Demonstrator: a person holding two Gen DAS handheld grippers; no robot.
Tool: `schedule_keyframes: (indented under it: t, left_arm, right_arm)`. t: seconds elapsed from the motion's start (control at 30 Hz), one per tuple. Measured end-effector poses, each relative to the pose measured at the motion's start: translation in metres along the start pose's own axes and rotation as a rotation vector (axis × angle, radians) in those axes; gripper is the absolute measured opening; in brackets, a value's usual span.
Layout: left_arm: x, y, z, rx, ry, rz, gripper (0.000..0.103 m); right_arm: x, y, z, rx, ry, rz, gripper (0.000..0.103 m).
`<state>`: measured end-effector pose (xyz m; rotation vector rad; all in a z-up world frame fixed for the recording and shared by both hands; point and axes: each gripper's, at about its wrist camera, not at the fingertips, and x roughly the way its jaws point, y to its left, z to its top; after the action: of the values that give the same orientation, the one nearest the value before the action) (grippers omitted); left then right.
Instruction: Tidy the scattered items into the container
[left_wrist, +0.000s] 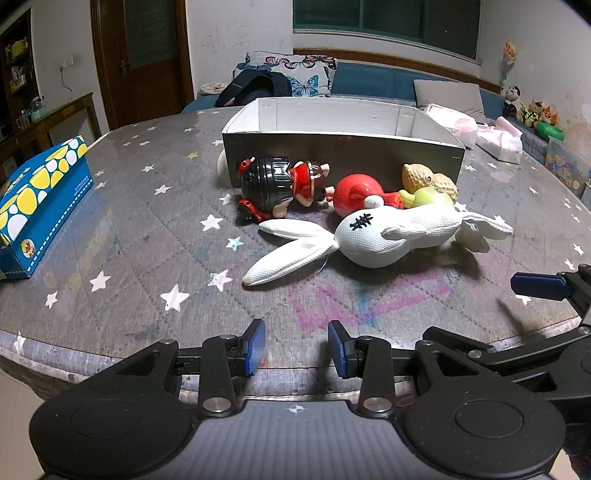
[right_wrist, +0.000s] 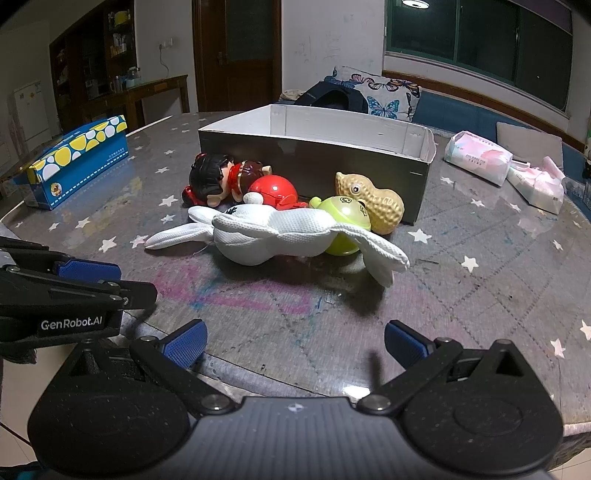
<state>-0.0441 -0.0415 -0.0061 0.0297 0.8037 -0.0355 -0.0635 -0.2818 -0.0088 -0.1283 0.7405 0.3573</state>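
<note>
lying in a heap at the box's near wall

crowding the near, dark outer wall of the open cardboard box (left_wrist: 343, 155) (right_wrist: 314, 158) are the toys. a white plush rabbit (left_wrist: 380, 236) (right_wrist: 273, 236) lies on its side nearest the cameras, ears trailing toward the left. behind it sit a red ball toy (left_wrist: 352, 197) (right_wrist: 275, 190), a green ball toy (left_wrist: 430, 195) (right_wrist: 347, 221) and a peanut-shaped toy (left_wrist: 428, 181) (right_wrist: 373, 199), the peanut just beside the box wall. a doll with black hair and a red dress (left_wrist: 280, 184) (right_wrist: 218, 181) lies toppled at the left end of the heap. all rest on the star-patterned table (left_wrist: 147, 236) (right_wrist: 480, 280), outside the box.

the left gripper (left_wrist: 295, 345) hovers at the table's near edge, jaws a little apart and holding nothing. the right gripper (right_wrist: 293, 343) hovers beside it, jaws wide apart and bare.

a blue tissue box (left_wrist: 37, 206) (right_wrist: 77, 162) stands far left; tissue packs (right_wrist: 480, 162) lie to the right.
</note>
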Motion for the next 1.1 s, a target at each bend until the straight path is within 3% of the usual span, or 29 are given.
schedule_keyframes:
  t: [1.1]
  left_arm:
    - [0.010,0.003,0.013,0.009,0.013,-0.004,0.040]
  right_arm:
    - [0.012,-0.009,0.012,0.011,0.008,0.015,0.102]
